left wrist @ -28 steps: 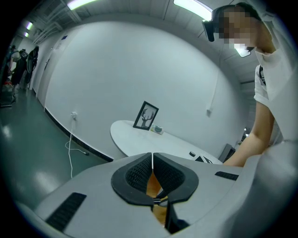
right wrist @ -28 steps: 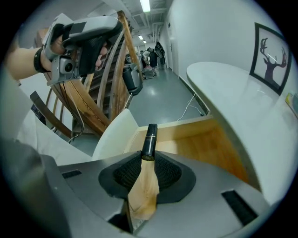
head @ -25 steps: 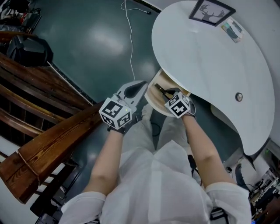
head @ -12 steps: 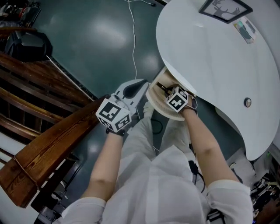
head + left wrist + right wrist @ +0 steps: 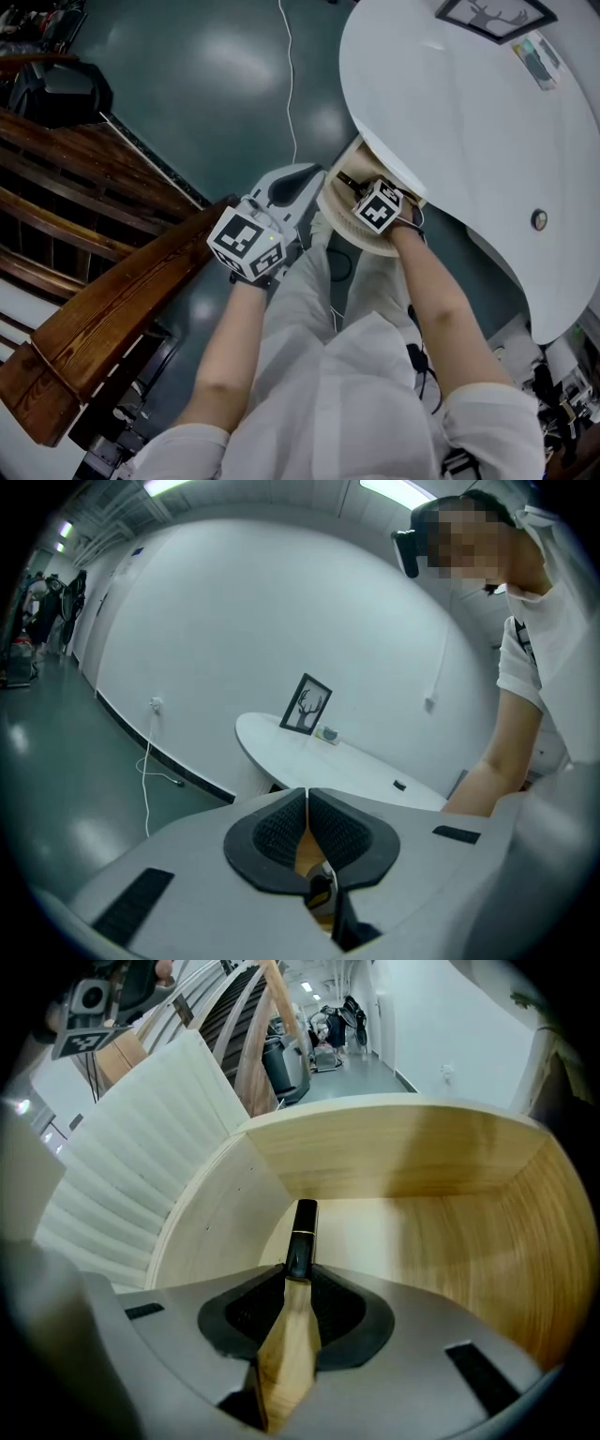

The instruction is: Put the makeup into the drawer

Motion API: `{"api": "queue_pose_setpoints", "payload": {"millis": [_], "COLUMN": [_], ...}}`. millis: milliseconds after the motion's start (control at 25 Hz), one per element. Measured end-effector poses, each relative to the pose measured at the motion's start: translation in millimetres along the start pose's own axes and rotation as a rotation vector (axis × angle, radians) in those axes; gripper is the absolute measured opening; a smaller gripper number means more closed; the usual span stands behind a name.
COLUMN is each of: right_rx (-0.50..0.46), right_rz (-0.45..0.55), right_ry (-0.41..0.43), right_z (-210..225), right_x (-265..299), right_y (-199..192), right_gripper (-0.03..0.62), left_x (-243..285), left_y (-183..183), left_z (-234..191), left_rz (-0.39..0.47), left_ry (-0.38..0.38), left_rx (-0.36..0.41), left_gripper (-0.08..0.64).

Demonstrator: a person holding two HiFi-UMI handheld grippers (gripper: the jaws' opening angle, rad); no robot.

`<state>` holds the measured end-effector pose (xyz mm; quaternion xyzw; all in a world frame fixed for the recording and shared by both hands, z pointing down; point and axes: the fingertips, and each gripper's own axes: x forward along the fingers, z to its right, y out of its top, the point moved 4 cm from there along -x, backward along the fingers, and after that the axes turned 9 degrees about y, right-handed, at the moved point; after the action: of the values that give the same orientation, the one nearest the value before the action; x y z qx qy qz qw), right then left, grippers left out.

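The right hand-held gripper (image 5: 298, 1283) is clamped on the makeup (image 5: 301, 1234), a slim stick with a black tip and a wood-coloured body. It holds the stick inside the open wooden drawer (image 5: 450, 1166), which juts out from under the edge of the white tabletop (image 5: 450, 122); the tip points at the drawer floor near the back wall, contact unclear. The left hand-held gripper (image 5: 307, 810) hangs beside the drawer, jaws pressed together and empty.

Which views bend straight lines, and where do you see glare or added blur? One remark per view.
Head view: lamp glare on the dark floor. Left gripper view: fisheye, black corners, mosaic patch at top right. Right gripper view: fisheye bows the drawer wall; makeup stays sharp.
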<state>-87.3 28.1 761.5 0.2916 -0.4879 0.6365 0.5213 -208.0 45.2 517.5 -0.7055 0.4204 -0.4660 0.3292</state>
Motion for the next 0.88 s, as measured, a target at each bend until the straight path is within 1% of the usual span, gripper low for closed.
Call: {"api": "queue_pose_setpoints", "payload": {"millis": [160, 560, 880], "right_rx": [-0.005, 0.020, 0.016], "right_rz": [-0.020, -0.029, -0.015], "right_ry": [0.016, 0.033, 0.022], "right_z": [0.3, 0.7, -2.6], "right_x": [3.1, 7.1, -0.5], "right_y": [-3.2, -5.1, 2.1], "right_gripper": [0.084, 0.086, 0.086], "left_x": [0.3, 0.4, -1.6], "left_y": [-0.7, -2.0, 0.8], "left_z": [0.6, 1.3, 0.6], "left_rz": [-0.003, -0.006, -0.001], "left_ry": [0.003, 0.005, 0.005], "left_rx": [-0.001, -0.004, -0.005], "left_gripper": [0.021, 0.021, 0.021]}}
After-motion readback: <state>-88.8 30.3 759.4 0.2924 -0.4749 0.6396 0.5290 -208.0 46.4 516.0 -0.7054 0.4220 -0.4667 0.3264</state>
